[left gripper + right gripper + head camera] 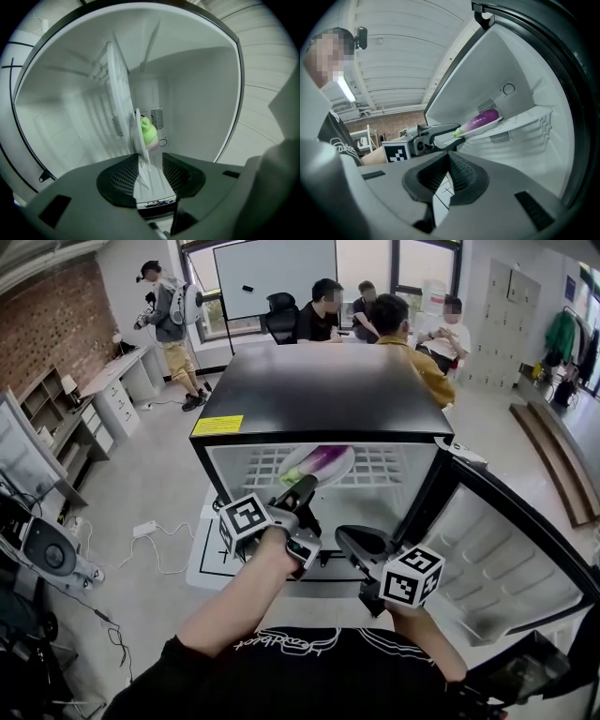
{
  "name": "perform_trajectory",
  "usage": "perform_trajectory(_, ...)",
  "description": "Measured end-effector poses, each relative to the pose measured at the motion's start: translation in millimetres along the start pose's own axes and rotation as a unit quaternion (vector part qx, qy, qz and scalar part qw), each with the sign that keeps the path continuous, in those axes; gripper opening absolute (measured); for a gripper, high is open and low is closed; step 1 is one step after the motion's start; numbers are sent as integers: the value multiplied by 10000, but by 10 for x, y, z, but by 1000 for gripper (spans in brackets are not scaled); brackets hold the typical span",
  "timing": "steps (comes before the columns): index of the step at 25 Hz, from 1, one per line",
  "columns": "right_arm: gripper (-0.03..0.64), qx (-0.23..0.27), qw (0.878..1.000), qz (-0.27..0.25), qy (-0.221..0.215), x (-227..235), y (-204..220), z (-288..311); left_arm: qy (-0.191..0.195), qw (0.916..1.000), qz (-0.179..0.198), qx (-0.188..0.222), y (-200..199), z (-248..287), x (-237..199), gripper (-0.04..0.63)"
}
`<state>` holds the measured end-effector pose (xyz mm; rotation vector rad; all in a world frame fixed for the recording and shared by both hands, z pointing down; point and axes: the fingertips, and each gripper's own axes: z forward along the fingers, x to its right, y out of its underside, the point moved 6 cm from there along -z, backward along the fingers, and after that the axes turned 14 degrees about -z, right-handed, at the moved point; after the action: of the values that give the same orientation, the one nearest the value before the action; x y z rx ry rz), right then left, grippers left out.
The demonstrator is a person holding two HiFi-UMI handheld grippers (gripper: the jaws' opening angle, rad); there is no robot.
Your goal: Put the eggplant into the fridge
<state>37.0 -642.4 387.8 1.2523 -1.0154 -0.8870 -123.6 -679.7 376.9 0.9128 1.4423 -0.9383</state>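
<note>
Jaws spread on our left gripper (300,489), together on our right gripper (345,538); purple eggplant (323,462) on white shelf (382,466) inside black fridge (319,390).

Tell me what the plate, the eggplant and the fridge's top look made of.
Plate: glossy white, thin rim; ceramic or melamine, can't tell. Eggplant: smooth, shiny purple skin, green cap; real or plastic is unclear. Fridge top: black, smooth, faint sheen; probably painted metal or plastic.

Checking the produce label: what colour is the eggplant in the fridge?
The eggplant is purple with a green stem end, clearest in the right gripper view.
</note>
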Motion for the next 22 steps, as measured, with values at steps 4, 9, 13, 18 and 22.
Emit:
perform_trajectory(4,8,-4,10000,50,-9,4,13,30,-12,9997,224,-115,11,-4,-12,144)
perform_trajectory(9,8,-18,10000,66,-24,-14,41,51,11,9985,472,-289,74,-68,-54,146)
perform_trajectory(13,8,-85,9999,45,51,-55,67,13,156,9977,502,-424,136,-188,-91,146)
perform_trajectory(18,8,-113,9998,-79,152,-171,56,-68,344,9905,1070,-791,281,-421,-67,146)
perform_trajectory(22,8,-60,9994,-233,250,-338,11,-160,219,9741,1857,-1274,445,-691,-65,144)
